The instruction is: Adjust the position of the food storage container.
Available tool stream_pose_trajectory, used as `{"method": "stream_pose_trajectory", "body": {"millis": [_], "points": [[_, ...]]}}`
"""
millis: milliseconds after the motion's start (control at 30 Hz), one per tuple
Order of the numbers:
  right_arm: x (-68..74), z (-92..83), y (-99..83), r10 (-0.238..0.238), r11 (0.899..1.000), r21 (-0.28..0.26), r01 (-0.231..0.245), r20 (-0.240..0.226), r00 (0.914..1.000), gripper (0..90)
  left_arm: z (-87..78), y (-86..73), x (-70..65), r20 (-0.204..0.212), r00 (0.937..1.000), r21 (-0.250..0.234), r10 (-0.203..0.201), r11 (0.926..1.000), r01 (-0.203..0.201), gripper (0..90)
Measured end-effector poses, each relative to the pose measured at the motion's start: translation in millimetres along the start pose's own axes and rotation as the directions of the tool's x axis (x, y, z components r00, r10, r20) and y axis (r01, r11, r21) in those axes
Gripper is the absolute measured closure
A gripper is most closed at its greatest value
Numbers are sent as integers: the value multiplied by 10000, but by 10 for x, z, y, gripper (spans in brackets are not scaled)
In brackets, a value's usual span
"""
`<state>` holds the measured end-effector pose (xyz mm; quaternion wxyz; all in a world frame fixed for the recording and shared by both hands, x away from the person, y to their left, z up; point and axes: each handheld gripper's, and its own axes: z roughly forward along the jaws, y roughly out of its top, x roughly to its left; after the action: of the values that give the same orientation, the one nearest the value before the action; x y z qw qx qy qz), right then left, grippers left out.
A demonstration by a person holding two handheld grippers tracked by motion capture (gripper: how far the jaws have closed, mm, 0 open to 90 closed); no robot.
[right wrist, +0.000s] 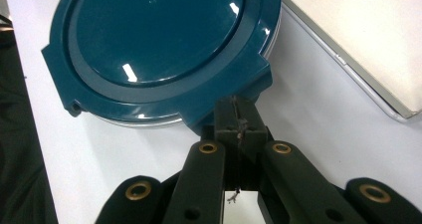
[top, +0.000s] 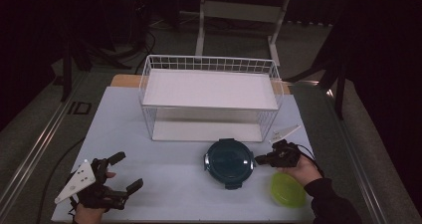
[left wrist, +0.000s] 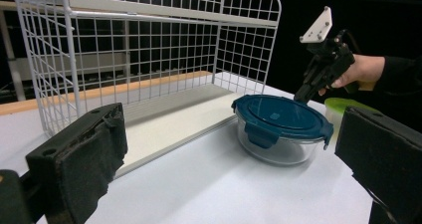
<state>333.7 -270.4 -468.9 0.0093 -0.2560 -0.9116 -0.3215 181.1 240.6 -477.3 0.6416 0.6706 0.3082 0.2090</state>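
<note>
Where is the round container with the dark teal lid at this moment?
In the high view the teal-lidded container sits on the table just in front of the white wire rack, right of centre, with the right hand-held gripper at its right-side clip.

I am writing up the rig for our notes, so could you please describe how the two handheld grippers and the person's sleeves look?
Both are black, skeletal two-jaw tools. The left gripper carries a pale grey three-cornered plate on top, and its jaws have worn black foam pads. The right gripper has a similar plate, brass-coloured pivot pins on its linkage, and a black cable trailing off. The right arm wears a black sleeve.
</note>
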Motion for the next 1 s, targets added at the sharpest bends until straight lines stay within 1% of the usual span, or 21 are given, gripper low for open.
{"method": "stream_pose_trajectory", "body": {"millis": [67, 300, 600, 767, 833, 1000], "points": [[3, 20, 8, -115, 9997, 224, 114, 45, 9999, 900, 5, -1, -2, 13, 10000, 26, 31, 10000, -31, 0], [22, 48, 33, -162, 9997, 187, 165, -130, 9998, 900, 20, -5, -5, 18, 10000, 29, 0, 10000, 0, 0], [112, 169, 192, -461, 9984, 307, 469, -270, 9986, 900, 21, -6, -2, 25, 10000, 43, 6, 10000, -6, 0], [169, 237, 289, -609, 9968, 482, 630, -429, 9972, 900, 23, -8, -2, 43, 10000, 95, 40, 9999, -41, 0], [200, 277, 335, -796, 9953, 507, 823, -532, 9954, 900, 25, -10, -2, 44, 10000, 106, 22, 9999, -23, 0], [257, 356, 427, -957, 9935, 554, 992, -634, 9934, 900, 22, -8, -3, 48, 10000, 99, 42, 9999, -43, 0]]}}
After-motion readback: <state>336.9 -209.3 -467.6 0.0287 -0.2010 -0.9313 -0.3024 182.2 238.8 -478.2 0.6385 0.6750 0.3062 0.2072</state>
